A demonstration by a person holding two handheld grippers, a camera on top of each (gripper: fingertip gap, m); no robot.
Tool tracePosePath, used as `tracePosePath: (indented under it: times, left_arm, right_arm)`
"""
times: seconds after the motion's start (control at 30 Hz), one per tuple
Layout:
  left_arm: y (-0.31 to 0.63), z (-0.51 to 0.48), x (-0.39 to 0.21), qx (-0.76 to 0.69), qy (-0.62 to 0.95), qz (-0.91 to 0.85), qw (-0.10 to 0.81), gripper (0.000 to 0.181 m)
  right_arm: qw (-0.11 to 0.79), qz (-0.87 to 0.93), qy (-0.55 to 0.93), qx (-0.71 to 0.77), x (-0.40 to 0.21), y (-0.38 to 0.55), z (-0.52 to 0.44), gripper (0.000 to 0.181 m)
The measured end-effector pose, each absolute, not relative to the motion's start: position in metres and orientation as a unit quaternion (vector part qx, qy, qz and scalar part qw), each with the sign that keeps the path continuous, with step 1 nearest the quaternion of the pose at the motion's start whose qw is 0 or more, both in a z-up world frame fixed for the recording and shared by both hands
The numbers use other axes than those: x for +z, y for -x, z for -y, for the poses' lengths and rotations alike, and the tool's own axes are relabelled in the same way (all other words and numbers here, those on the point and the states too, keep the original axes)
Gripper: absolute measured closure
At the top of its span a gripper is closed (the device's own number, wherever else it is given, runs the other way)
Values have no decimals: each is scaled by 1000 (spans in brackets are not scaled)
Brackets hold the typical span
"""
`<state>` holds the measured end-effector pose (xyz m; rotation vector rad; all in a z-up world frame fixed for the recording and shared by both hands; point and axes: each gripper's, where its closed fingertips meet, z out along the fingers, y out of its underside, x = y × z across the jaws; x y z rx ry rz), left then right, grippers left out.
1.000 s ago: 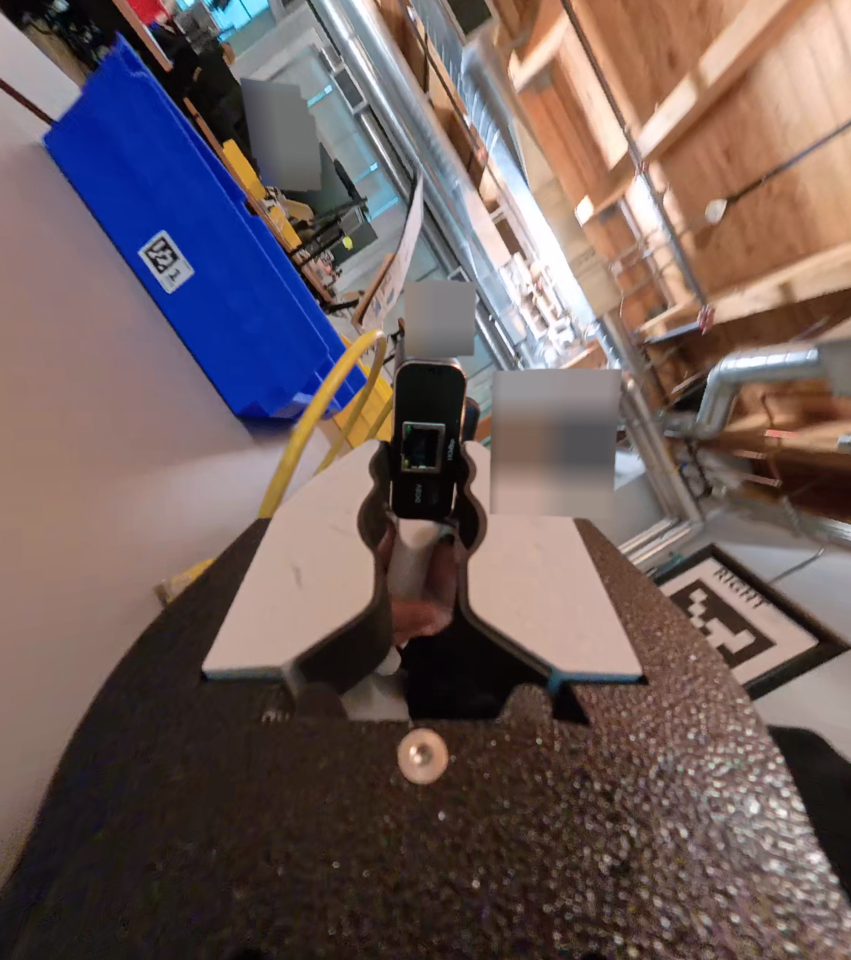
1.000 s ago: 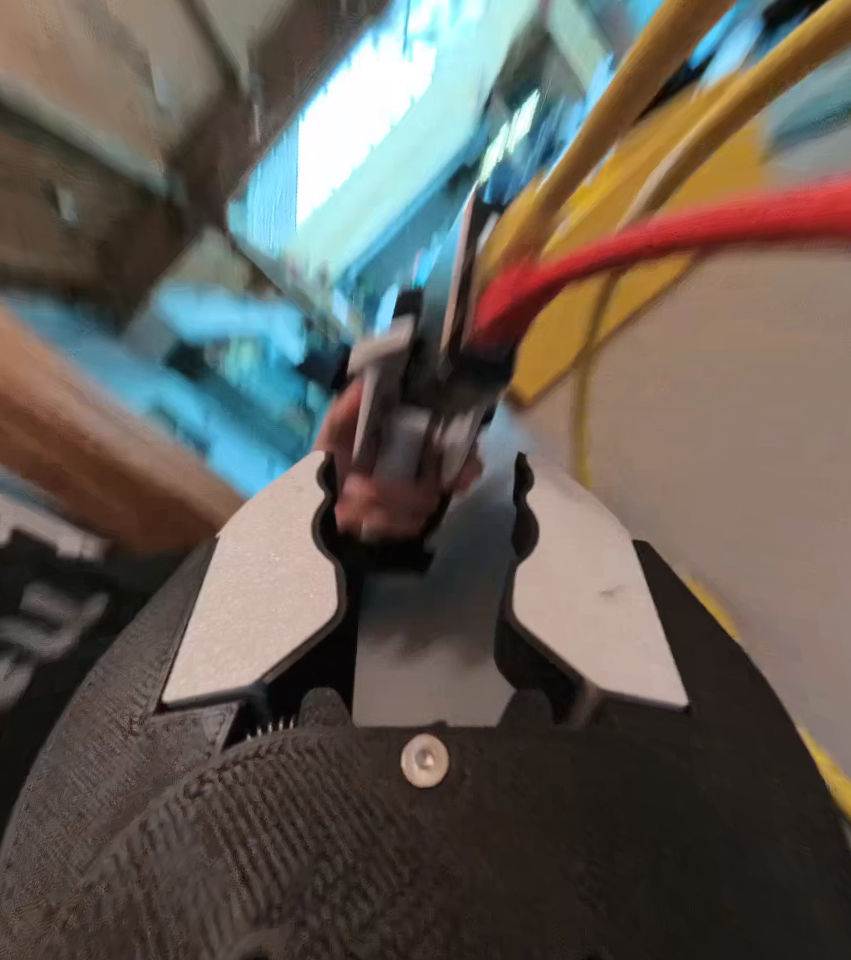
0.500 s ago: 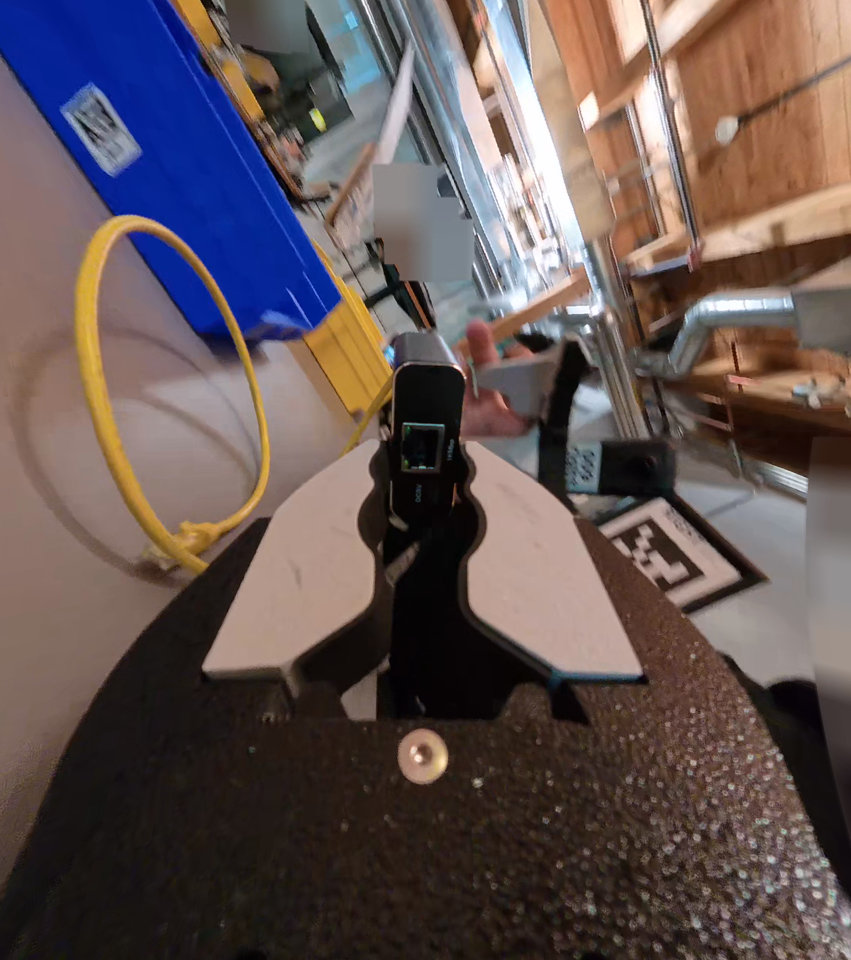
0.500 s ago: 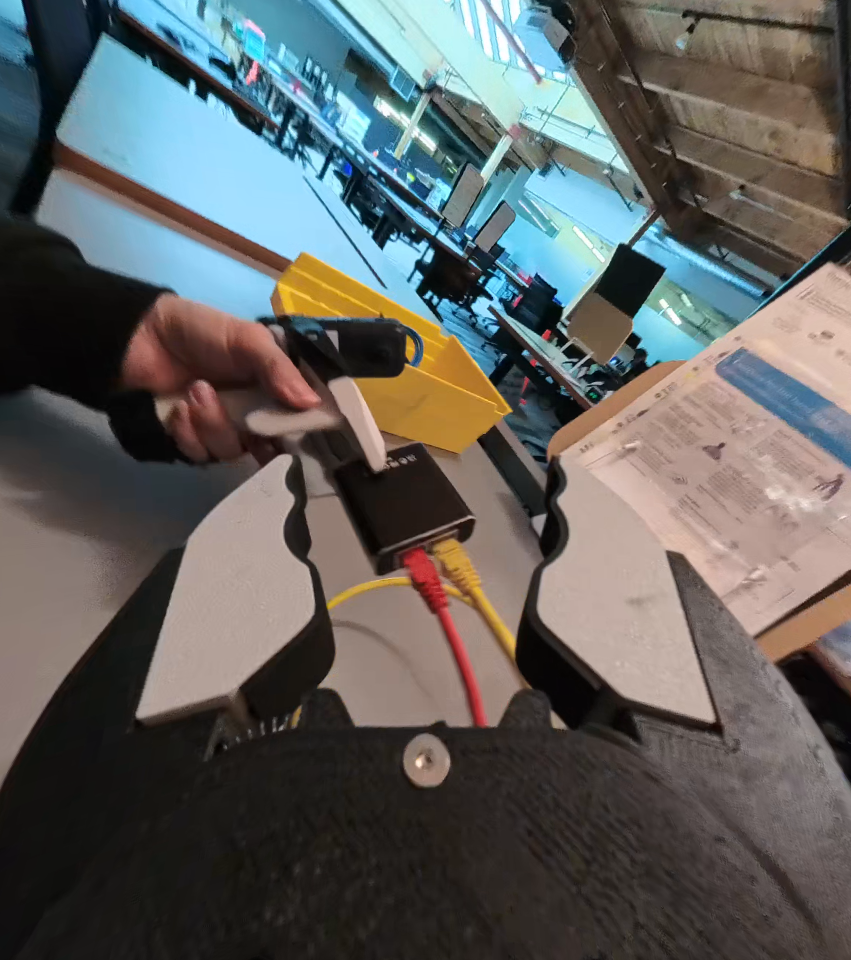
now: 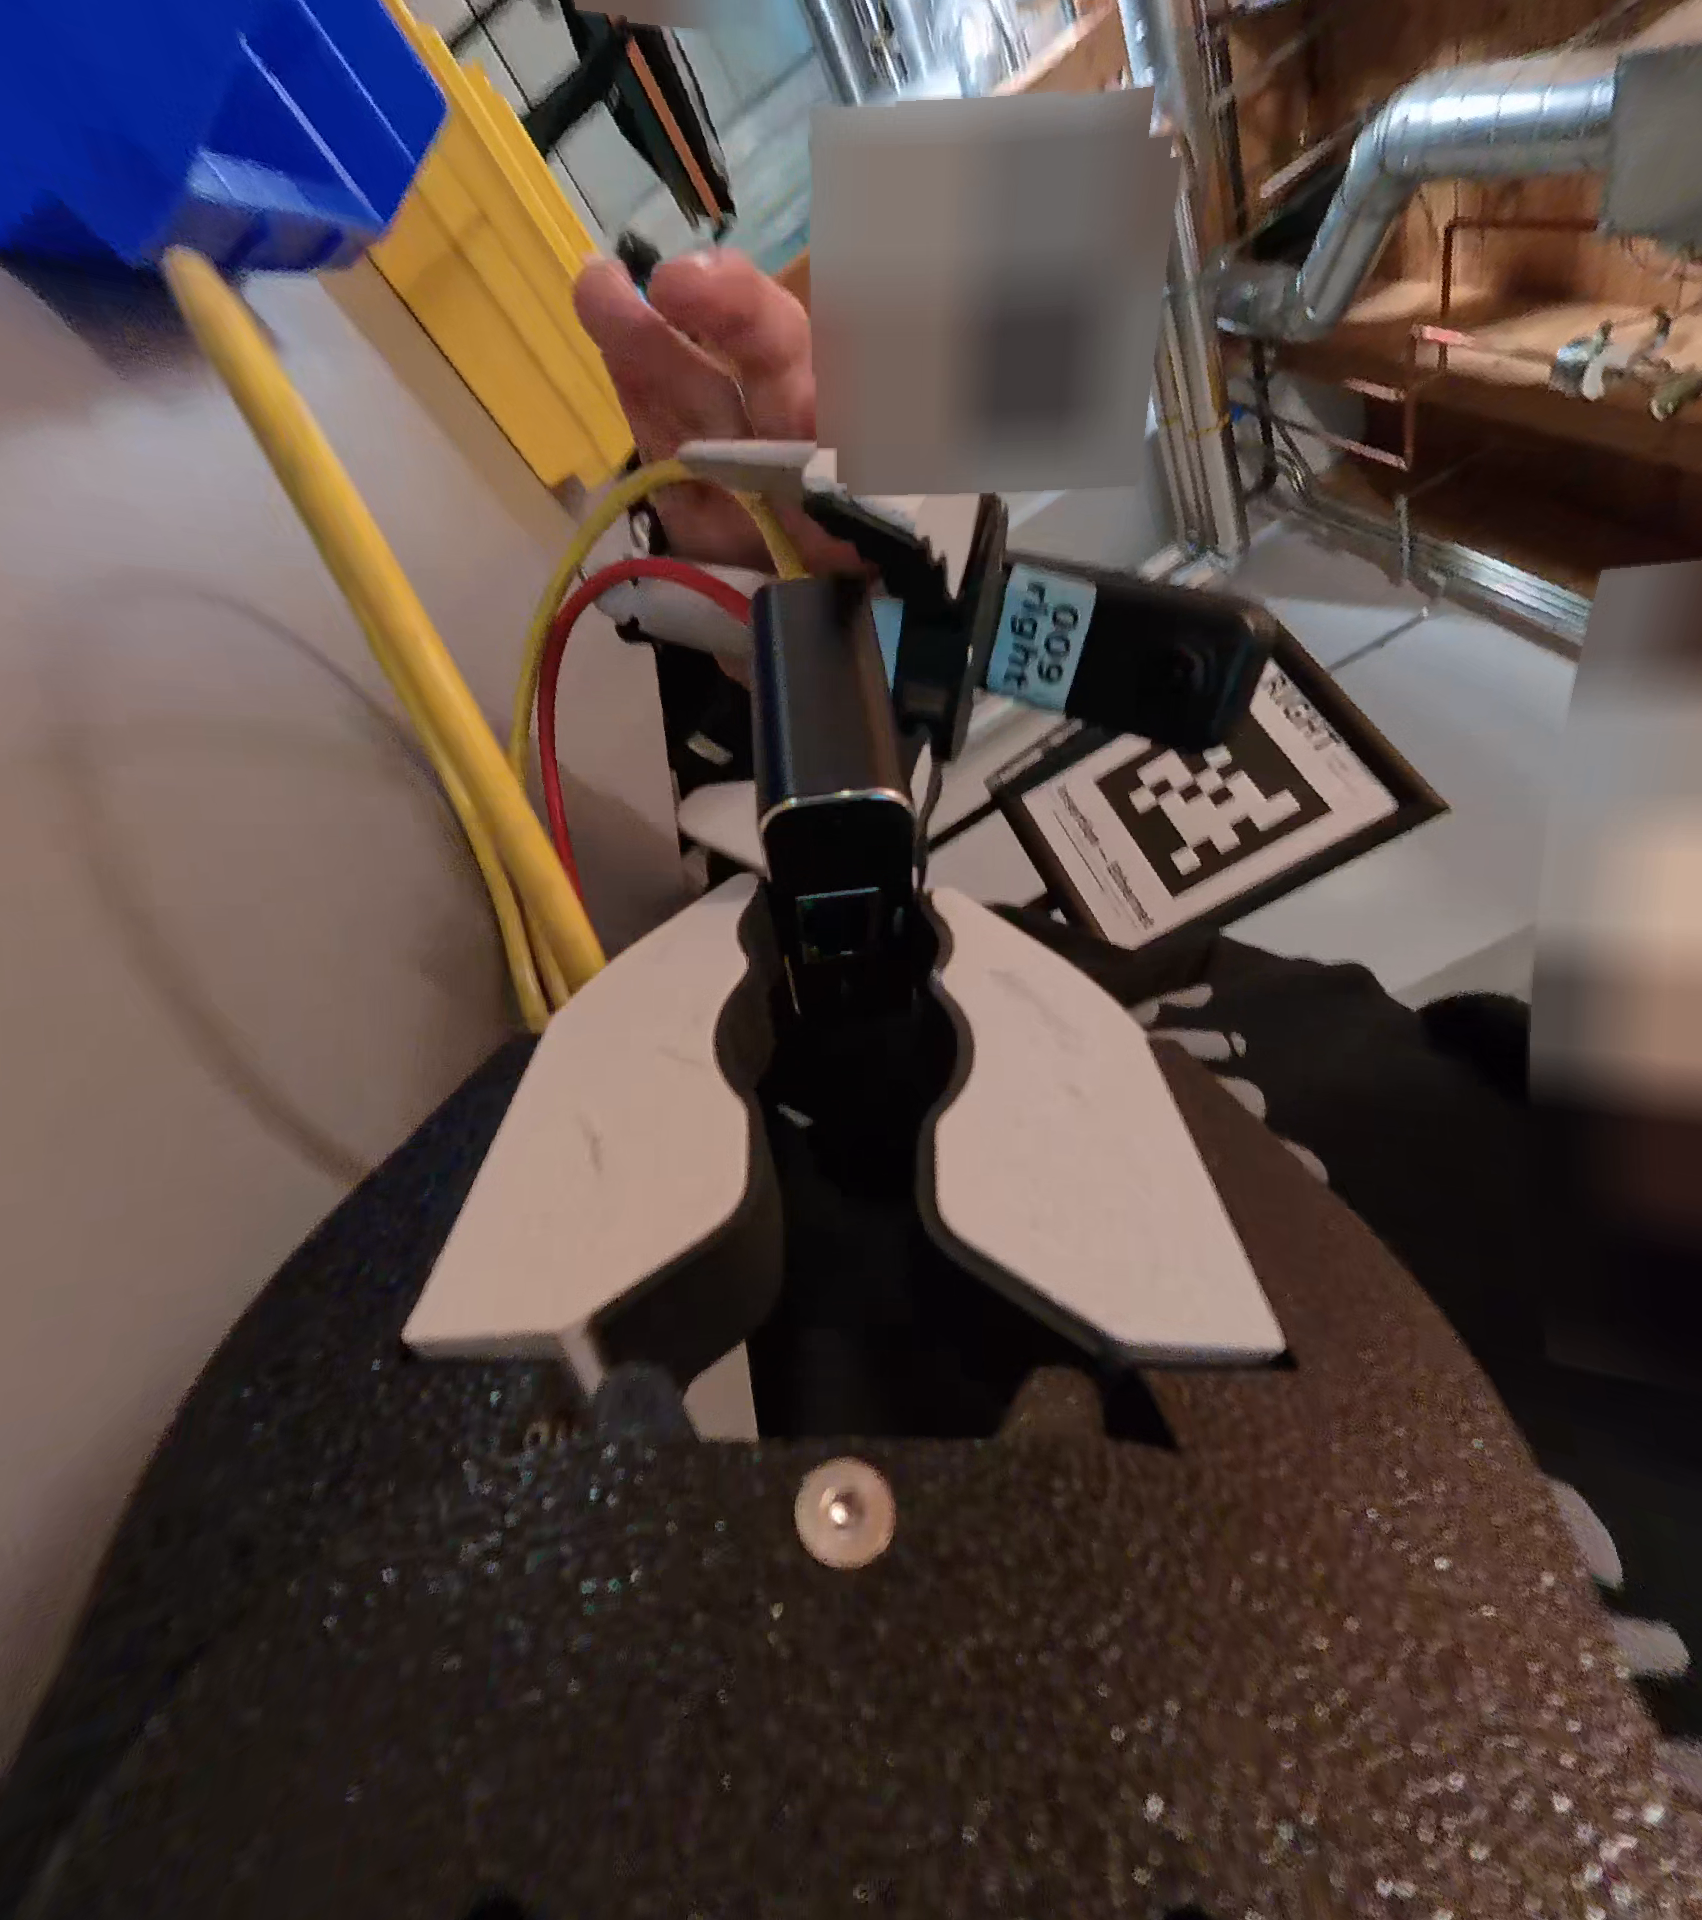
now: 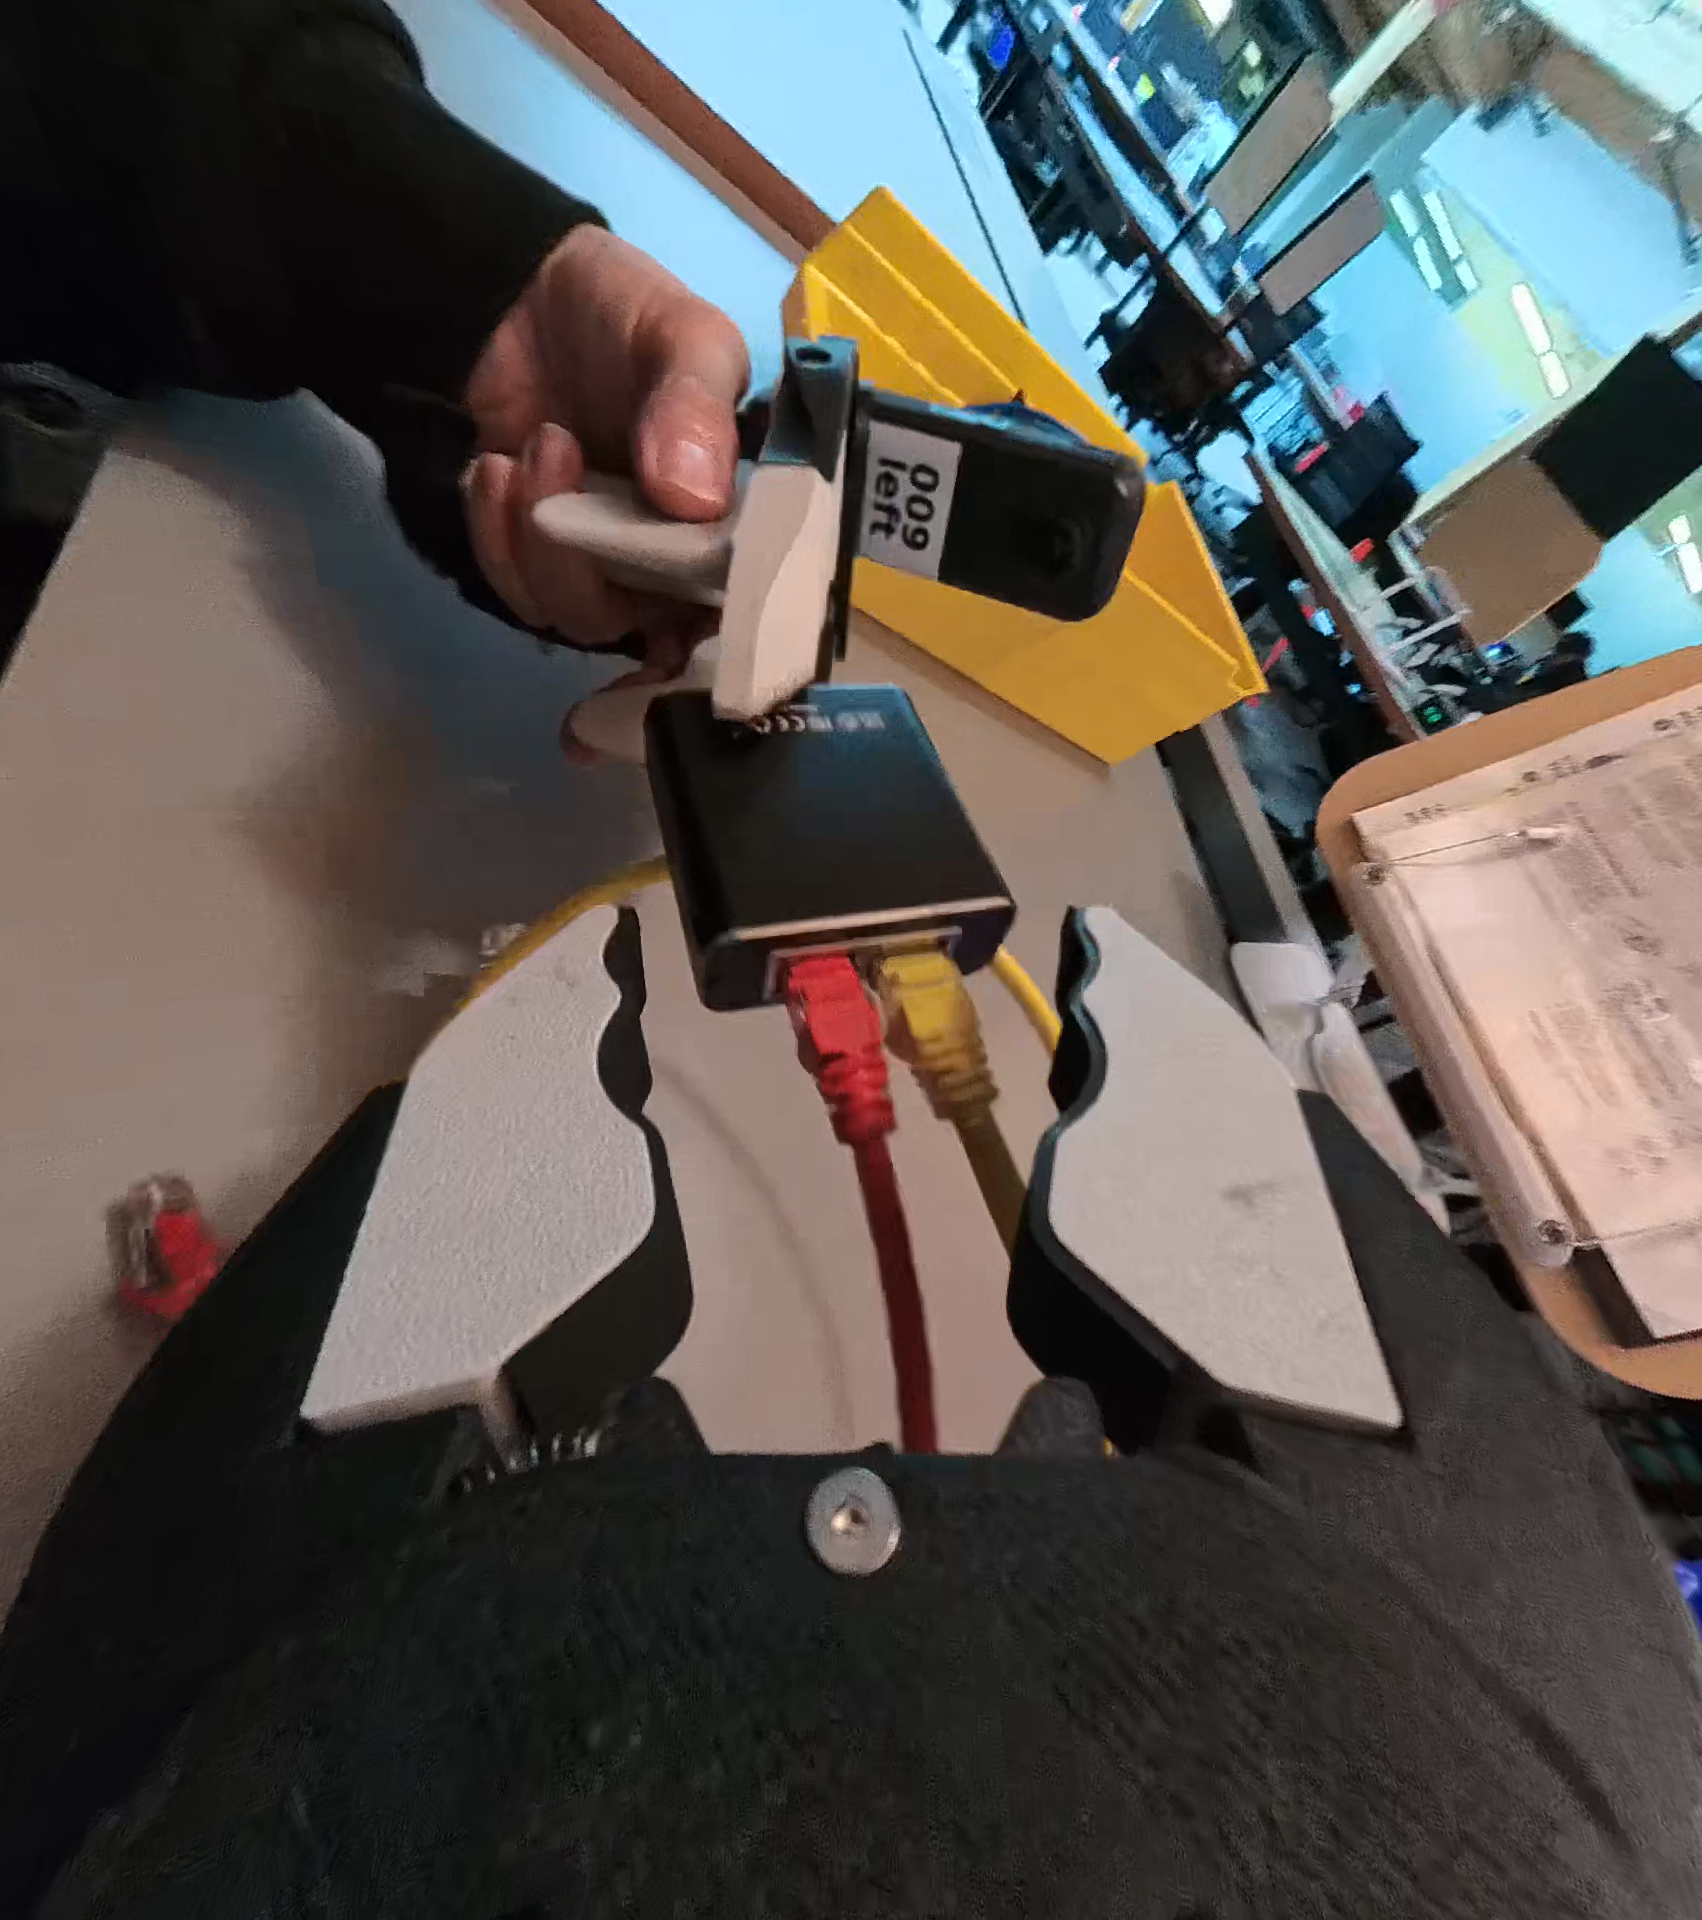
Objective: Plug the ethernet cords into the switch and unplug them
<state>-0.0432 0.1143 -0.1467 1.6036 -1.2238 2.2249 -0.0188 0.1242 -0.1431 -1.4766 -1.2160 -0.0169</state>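
Left gripper (image 5: 842,935) pinched ethernet switch (image 6: 816,842) off worktop (image 6: 151,831), steadying it. Right gripper (image 6: 847,1039) spread, straddling plugged red cord (image 6: 847,1060) and yellow cord (image 6: 940,1039), probably for unplugging.

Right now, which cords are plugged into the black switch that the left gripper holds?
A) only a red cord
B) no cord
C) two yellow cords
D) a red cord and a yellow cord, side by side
D: in the right wrist view the red cord and the yellow cord sit side by side in the switch.
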Motion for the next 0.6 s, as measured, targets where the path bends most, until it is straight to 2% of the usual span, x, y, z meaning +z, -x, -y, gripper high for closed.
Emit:
tracePosePath:
  times: [0.03,0.27,0.37,0.5,0.6]
  left_arm:
    - [47,-111,-148,736,-526,420,78,157]
    - [52,-94,-145,729,-501,456,98,157]
    - [52,-93,-144,732,-498,453,103,157]
    - [59,-94,-145,734,-483,464,114,157]
    - [62,-97,-146,733,-484,464,115,157]
  right_arm:
    - [567,519,640,-4,-144,16,-122,100]
    - [588,519,618,63,-126,28,-104,92]
    - [581,527,619,41,-138,29,-112,103]
    - [583,543,598,87,-143,45,-107,119]
    - [603,532,587,91,-143,48,-111,119]
